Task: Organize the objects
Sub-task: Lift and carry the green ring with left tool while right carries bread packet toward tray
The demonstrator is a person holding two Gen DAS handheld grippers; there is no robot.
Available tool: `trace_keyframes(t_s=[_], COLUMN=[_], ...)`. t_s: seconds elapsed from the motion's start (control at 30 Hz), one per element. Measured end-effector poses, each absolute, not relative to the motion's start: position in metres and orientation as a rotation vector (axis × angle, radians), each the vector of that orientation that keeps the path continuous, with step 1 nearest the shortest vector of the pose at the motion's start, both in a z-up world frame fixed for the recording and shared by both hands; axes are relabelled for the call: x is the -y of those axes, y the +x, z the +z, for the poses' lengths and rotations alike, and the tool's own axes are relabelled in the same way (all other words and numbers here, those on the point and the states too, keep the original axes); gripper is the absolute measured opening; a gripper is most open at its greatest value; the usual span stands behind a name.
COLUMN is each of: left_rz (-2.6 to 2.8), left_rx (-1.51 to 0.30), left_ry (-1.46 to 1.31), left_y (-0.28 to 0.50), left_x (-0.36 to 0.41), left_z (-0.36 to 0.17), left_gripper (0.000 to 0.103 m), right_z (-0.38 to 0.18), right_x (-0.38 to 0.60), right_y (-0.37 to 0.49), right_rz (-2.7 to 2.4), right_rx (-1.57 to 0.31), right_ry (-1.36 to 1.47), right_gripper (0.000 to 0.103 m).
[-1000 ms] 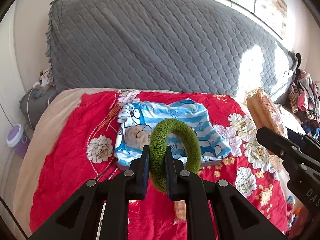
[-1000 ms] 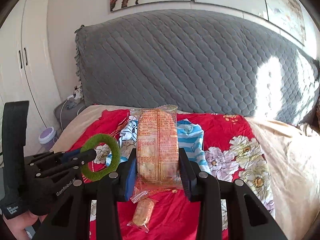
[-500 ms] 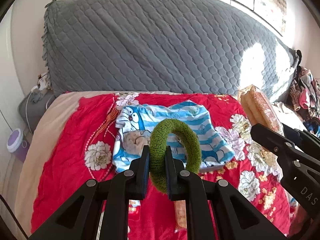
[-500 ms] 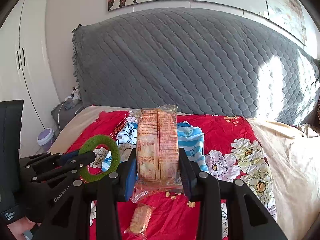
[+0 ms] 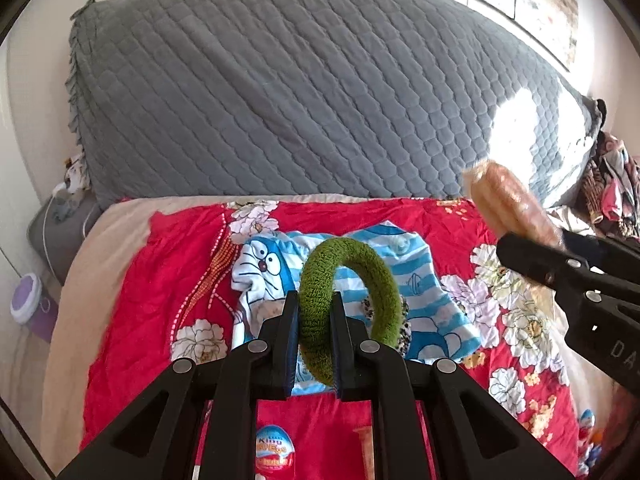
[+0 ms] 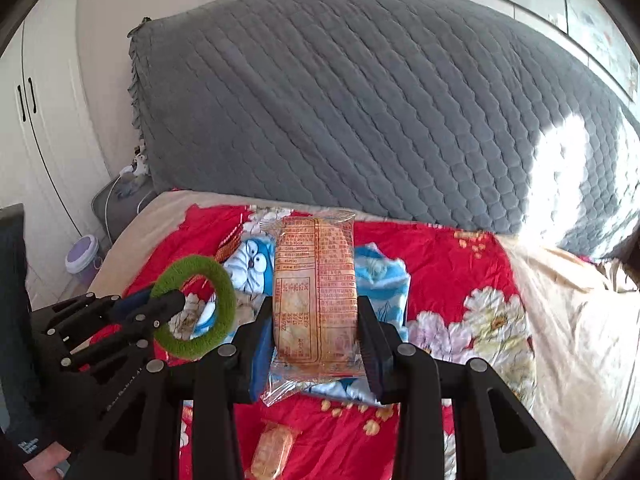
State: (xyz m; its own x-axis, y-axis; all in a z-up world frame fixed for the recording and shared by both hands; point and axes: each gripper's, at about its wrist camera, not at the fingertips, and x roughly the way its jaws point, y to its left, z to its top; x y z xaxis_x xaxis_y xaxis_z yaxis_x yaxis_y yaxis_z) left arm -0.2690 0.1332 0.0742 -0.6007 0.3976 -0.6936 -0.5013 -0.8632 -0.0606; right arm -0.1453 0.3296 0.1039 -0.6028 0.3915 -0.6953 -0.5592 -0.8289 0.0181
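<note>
- The left gripper (image 5: 314,312) points down at a slant, its jaws clamped on a green hair scrunchie (image 5: 348,300).
- The right gripper (image 6: 316,344), angled likewise beside it, grips an upright packaged snack (image 6: 316,292).

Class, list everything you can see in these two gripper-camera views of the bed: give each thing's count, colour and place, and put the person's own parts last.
hair ring: 1, green, fuzzy, held up in the left gripper.
snack packet: 1, clear with orange print, upright in the right gripper.
cartoon shirt: 1, blue and white striped, flat on the blanket.
blanket: 1, red with white flowers, over the bed.
leopard scrunchie: 1, spotted, on the shirt behind the ring.
small snack pack: 1, orange, on the blanket near the bottom edge.
egg-shaped sweet: 1, blue, white and red, low on the blanket.
headboard cover: 1, grey quilted, behind the bed.
lidded bin: 1, purple, on the floor beside the bed.
left gripper: black, clamped.
right gripper: black, clamped.
</note>
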Motion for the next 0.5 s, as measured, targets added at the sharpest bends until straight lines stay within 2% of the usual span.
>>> trace_keyframes(t_s=[0.33, 0.5], left_rz=[2.424, 2.426], left_rx=[-0.175, -0.186], left_ry=[-0.998, -0.990], left_y=[-0.293, -0.295], left_x=[-0.146, -0.152], left_z=[0.060, 0.052], left_gripper=[0.014, 0.014], right_z=[0.094, 0.083], right_x=[-0.330, -0.344], right_y=[-0.161, -0.158], right_rz=[2.398, 2.406], right_rx=[-0.223, -0.276], right_ry=[-0.869, -0.818], right_gripper=[0.039, 0.039])
